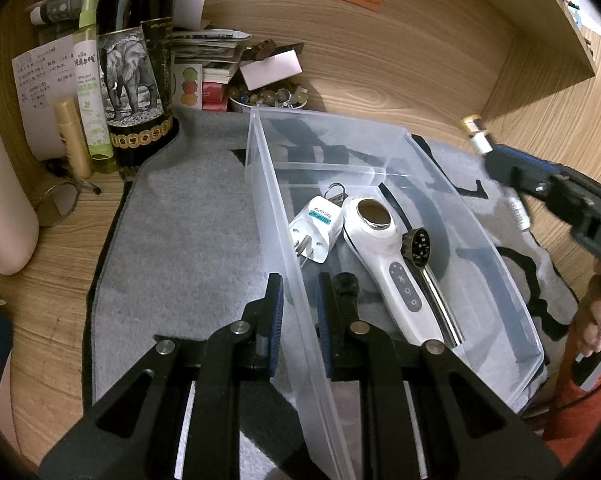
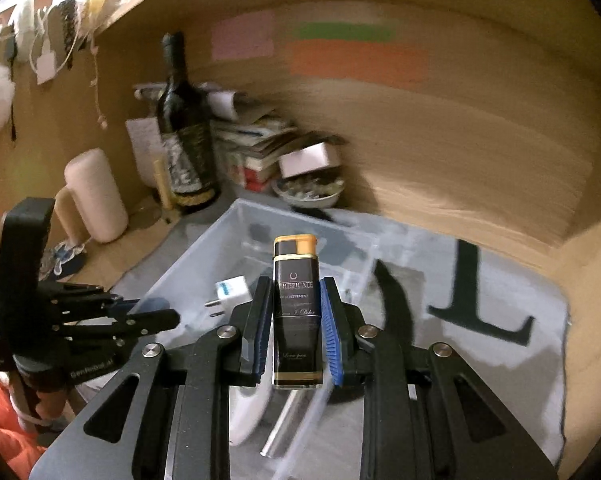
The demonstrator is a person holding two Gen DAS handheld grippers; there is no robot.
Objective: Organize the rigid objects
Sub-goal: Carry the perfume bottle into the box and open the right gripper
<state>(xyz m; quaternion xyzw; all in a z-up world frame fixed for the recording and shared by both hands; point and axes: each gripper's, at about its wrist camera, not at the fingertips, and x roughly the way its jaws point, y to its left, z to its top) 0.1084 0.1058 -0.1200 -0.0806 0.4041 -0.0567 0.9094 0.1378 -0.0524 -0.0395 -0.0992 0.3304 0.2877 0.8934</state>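
Note:
A clear plastic bin [image 1: 480,240] stands on a grey mat [image 1: 188,240]. Inside it lie a white plug adapter [image 1: 315,226], a white handheld device [image 1: 384,248] and a black-headed metal tool [image 1: 418,245]. My left gripper [image 1: 298,304] straddles the bin's left wall, fingers one on each side, closed on it. My right gripper [image 2: 294,320] is shut on a black and gold lighter [image 2: 296,312], held upright above the bin [image 2: 204,272]. The right gripper also shows in the left wrist view [image 1: 512,172], at the bin's right side. The adapter [image 2: 230,290] lies below it.
A dark wine bottle [image 1: 134,60], a green spray bottle [image 1: 90,80], a gold tube [image 1: 73,136], stacked papers and a bowl of small items [image 1: 266,98] crowd the back left of the wooden desk. A cream cylinder [image 2: 94,196] stands at the left. Wooden walls enclose back and right.

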